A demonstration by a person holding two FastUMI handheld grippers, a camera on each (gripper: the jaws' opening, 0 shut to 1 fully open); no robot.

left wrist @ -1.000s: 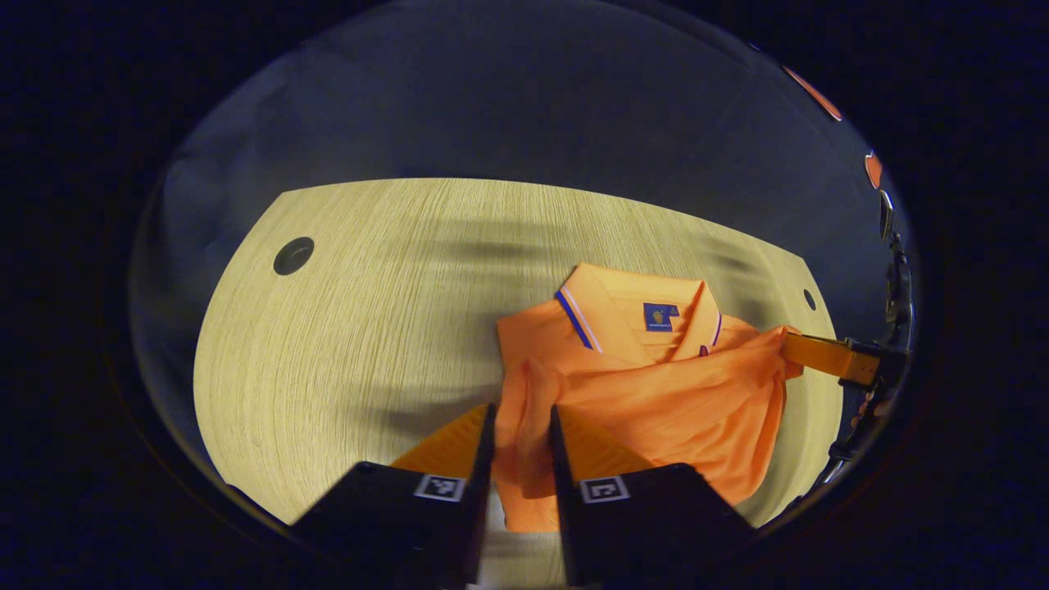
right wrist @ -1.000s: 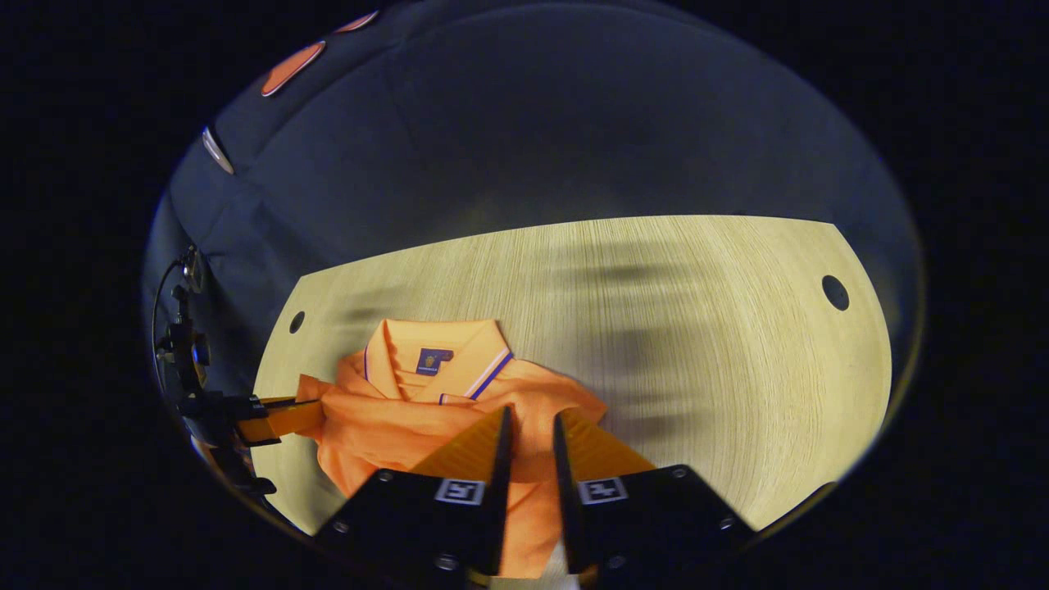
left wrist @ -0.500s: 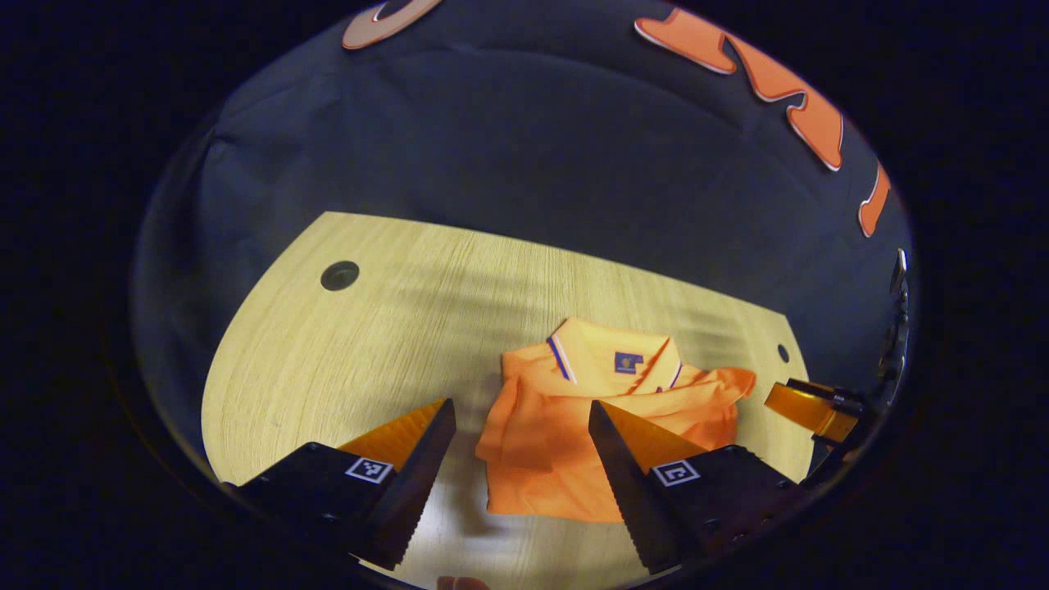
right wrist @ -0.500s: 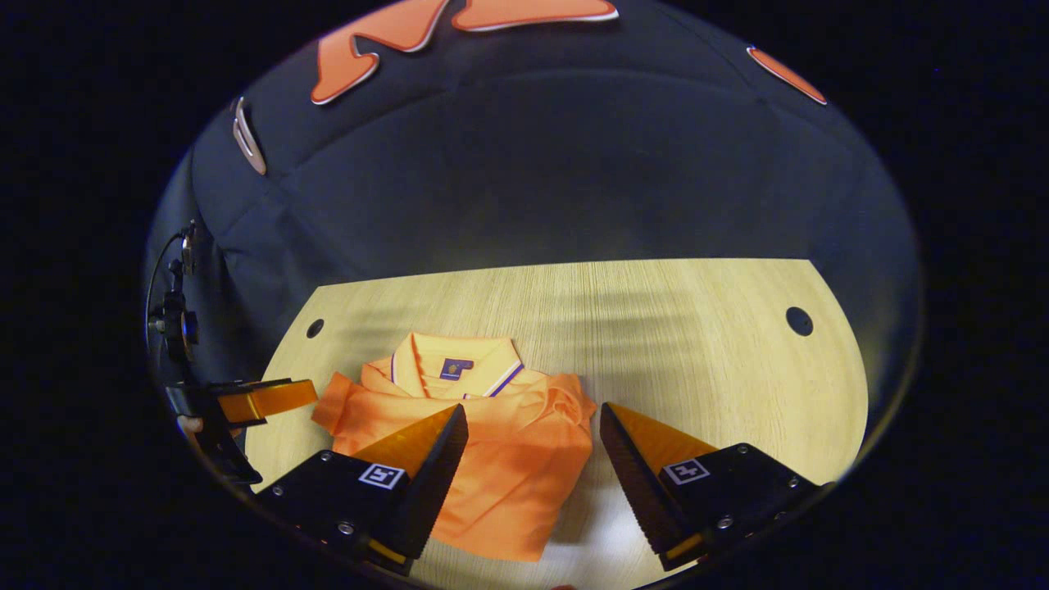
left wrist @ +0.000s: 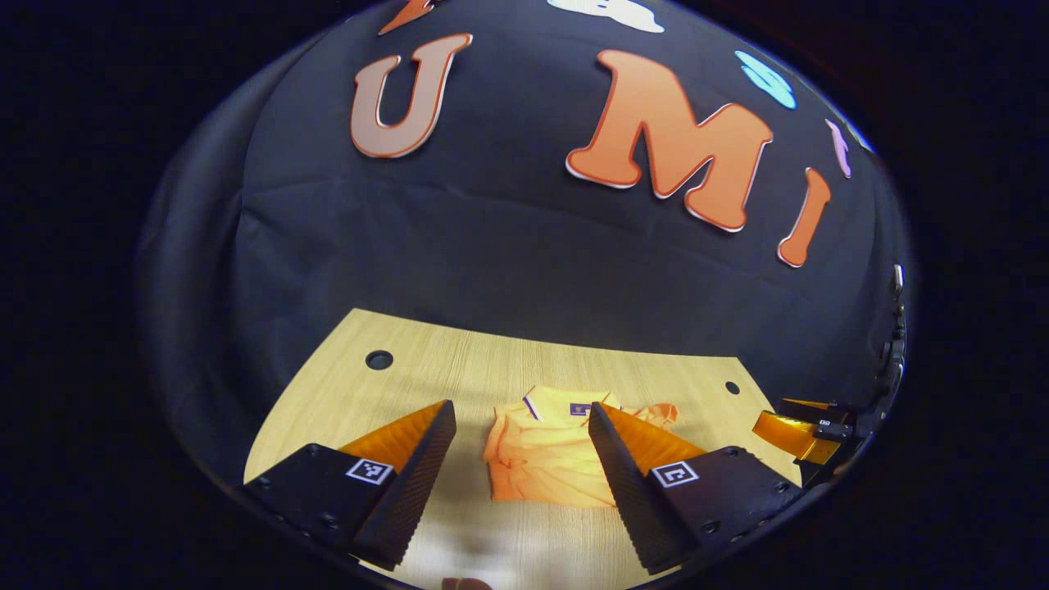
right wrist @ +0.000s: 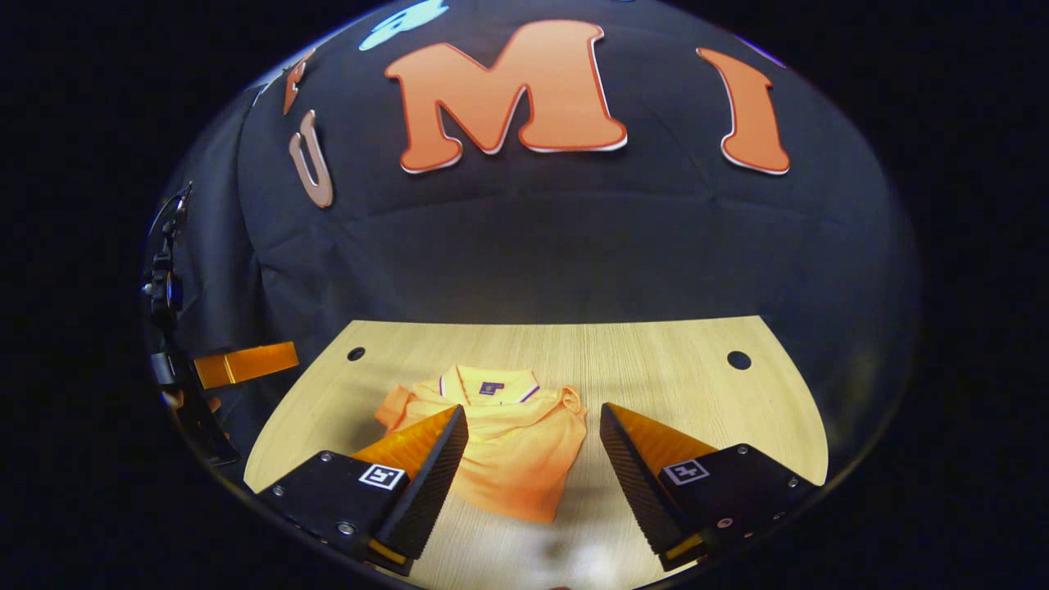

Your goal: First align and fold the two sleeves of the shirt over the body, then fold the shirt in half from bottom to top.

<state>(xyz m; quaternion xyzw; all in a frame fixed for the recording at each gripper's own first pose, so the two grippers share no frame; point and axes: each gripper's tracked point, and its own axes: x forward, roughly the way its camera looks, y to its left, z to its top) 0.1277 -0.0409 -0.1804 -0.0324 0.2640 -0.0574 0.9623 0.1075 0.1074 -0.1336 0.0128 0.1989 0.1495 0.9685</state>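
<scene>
Your left gripper is released, its fingers spread wide and clear of the shirt, which shows between them, farther off. Your right gripper is released too, held off the shirt with nothing between its fingers. That orange shirt lies folded on the wooden table, collar toward the far edge, with the table's two round holes well apart on either side. Beyond the shirt's right side, the right gripper shows off the table's corner.
</scene>
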